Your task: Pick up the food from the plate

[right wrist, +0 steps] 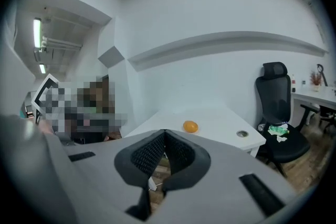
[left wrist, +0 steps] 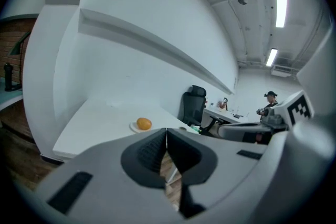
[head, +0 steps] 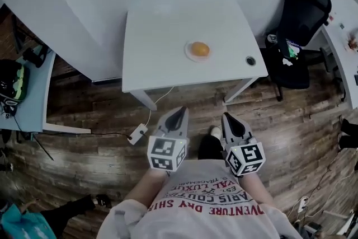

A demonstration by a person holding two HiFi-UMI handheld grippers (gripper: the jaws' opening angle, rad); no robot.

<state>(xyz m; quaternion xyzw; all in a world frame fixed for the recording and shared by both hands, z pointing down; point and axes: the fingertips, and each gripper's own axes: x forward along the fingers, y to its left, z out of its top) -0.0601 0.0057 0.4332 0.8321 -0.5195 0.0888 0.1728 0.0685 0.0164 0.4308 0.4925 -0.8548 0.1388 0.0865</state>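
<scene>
Our left gripper [head: 181, 110] and right gripper [head: 226, 116] are closed, empty; food [head: 199, 49] rests on plate [head: 188, 55]; shirt [head: 207, 207] shows "VENTURE DAY".

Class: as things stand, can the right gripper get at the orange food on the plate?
Probably not yet: the right gripper, fingers shut, is over the floor short of the table. Nothing blocks the food on its plate.

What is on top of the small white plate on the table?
One round orange food item sits on the plate, and nothing else. The plate's middle beneath the food is covered, so it cannot be seen.
</scene>
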